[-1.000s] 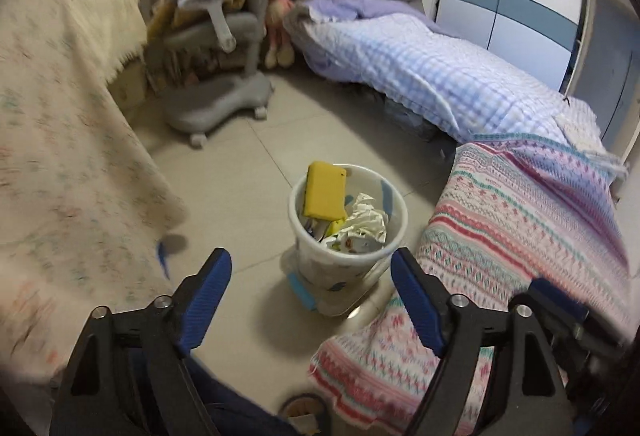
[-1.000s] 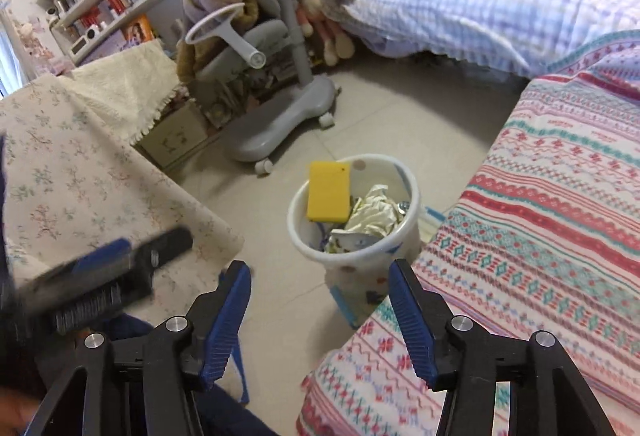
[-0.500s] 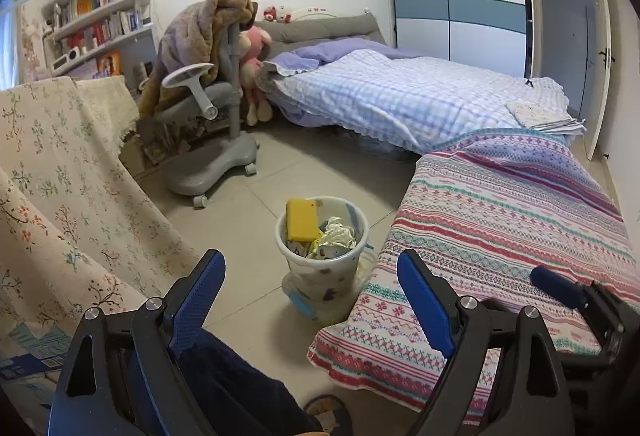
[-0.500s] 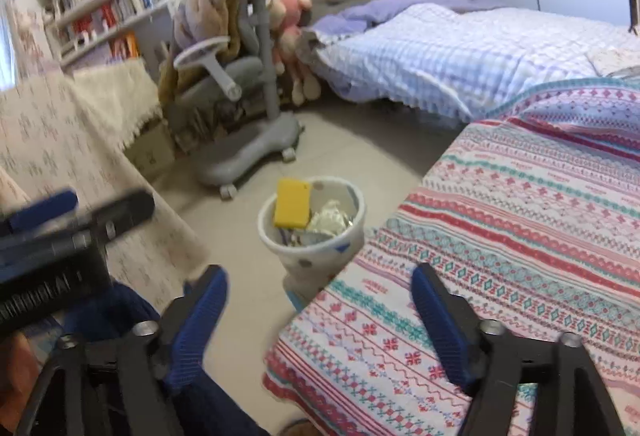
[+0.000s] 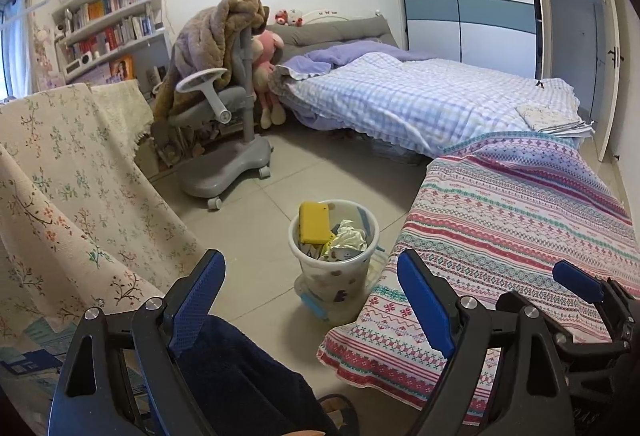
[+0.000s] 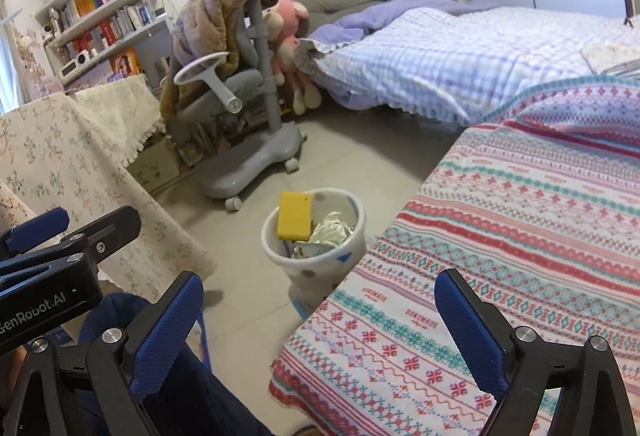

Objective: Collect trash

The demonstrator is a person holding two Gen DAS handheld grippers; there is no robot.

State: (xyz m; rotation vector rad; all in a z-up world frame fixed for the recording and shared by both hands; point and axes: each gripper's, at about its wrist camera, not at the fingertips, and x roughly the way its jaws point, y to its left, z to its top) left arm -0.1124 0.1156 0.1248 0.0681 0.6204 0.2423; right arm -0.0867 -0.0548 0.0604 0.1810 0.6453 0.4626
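Note:
A small white trash bin (image 5: 335,268) (image 6: 316,260) stands on the tiled floor beside the striped bedspread. A yellow sponge (image 5: 314,222) (image 6: 295,215) leans inside it, next to crumpled foil and wrappers (image 5: 347,240) (image 6: 330,232). My left gripper (image 5: 312,300) is open, held well above and short of the bin, with nothing between its blue pads. My right gripper (image 6: 320,320) is open too and empty, over the bedspread's corner. The right gripper's tip (image 5: 578,280) shows at the right of the left wrist view, and the left gripper's body (image 6: 60,260) at the left of the right wrist view.
A striped bedspread (image 5: 516,220) fills the right. A floral cloth (image 5: 60,195) drapes furniture on the left. A grey wheeled chair (image 5: 228,139) with a brown blanket stands behind the bin, a bed (image 5: 420,95) beyond it. A person's dark trouser leg (image 5: 240,376) is below.
Both grippers have risen and drawn back from the bin, so it looks smaller and more of the room shows. Both stay open and empty.

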